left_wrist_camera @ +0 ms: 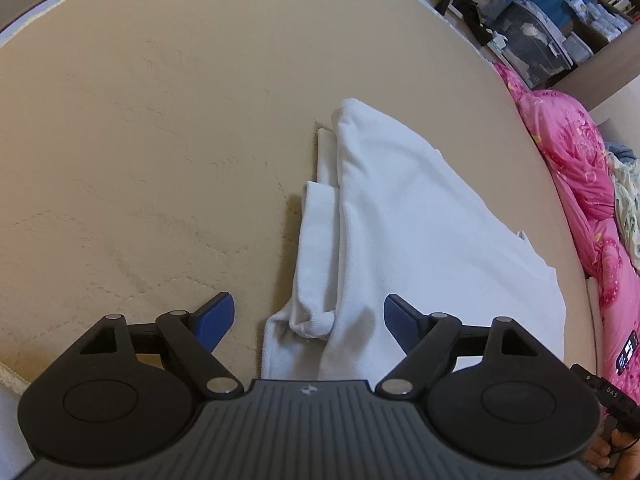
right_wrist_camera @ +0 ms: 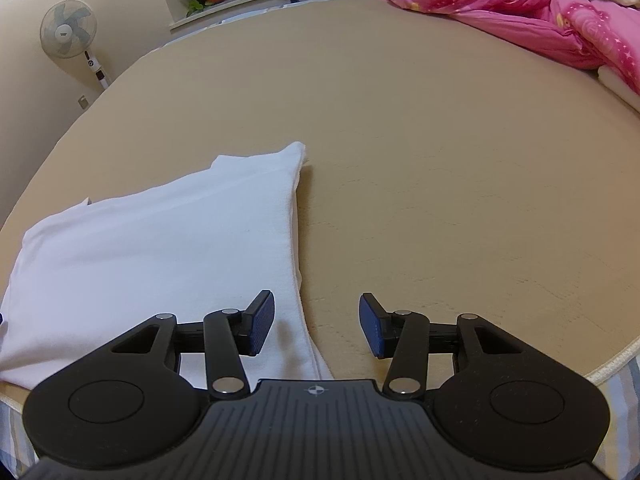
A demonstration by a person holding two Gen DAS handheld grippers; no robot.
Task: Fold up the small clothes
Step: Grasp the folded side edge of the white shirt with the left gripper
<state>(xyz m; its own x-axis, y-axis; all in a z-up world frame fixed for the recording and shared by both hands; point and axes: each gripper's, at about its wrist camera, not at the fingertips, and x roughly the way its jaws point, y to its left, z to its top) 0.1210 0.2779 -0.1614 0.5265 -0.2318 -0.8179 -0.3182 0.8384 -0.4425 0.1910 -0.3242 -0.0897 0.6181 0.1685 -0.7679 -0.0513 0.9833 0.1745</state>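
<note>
Below, the white garment (left_wrist_camera: 404, 216) is straddled, ungripped, by the left gripper (left_wrist_camera: 308, 318); the right gripper (right_wrist_camera: 317, 322) is likewise held open, empty, over its edge.

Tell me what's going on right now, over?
Left gripper open, nothing held. Right gripper open over white folded cotton garment's edge. Garment flat on beige mattress. Nothing in the way.

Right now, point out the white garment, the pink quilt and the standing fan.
white garment (left_wrist_camera: 420, 216), left wrist view, folded top layer.
pink quilt (right_wrist_camera: 500, 4), right wrist view, bunched middle.
standing fan (right_wrist_camera: 69, 31), right wrist view, blade guard.
</note>
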